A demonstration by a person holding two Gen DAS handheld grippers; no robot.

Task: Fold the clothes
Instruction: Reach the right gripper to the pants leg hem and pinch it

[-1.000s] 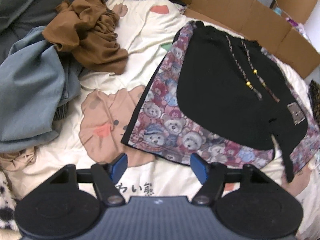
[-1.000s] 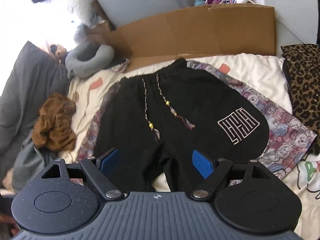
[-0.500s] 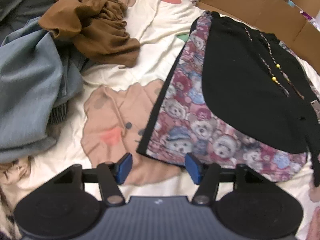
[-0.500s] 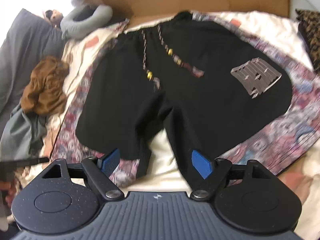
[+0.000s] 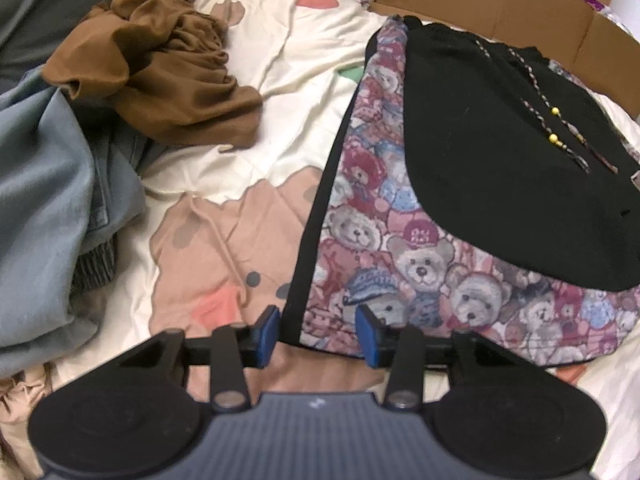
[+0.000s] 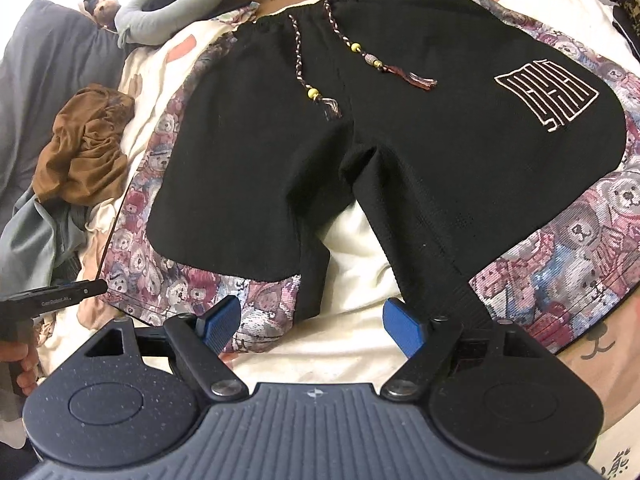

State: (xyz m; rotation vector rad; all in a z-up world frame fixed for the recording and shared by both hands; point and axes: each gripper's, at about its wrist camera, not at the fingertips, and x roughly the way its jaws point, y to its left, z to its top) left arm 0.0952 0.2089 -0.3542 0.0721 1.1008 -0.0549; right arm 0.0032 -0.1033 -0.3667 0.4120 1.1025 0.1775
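Black shorts (image 6: 260, 152) (image 5: 492, 168) with teddy-bear print side panels lie flat on the cream bedspread, waistband far, drawstrings with yellow beads on top. My left gripper (image 5: 318, 338) is open, its blue fingers either side of the near corner of the left leg's hem. My right gripper (image 6: 310, 320) is open and low over the gap between the two legs, its left finger above the left leg's hem, its right finger beside the right leg's inner edge. The left gripper's tip (image 6: 76, 290) shows at the far left of the right wrist view.
A crumpled brown garment (image 5: 160, 76) (image 6: 84, 152) and a grey-blue pile (image 5: 44, 208) lie to the left. Cardboard (image 5: 500, 8) borders the bed's far side. A grey neck pillow (image 6: 168, 8) sits far left, and leopard-print cloth (image 6: 624, 4) far right.
Both grippers have come down and forward toward the shorts' hem. The left gripper's fingers have narrowed around the left leg's corner.
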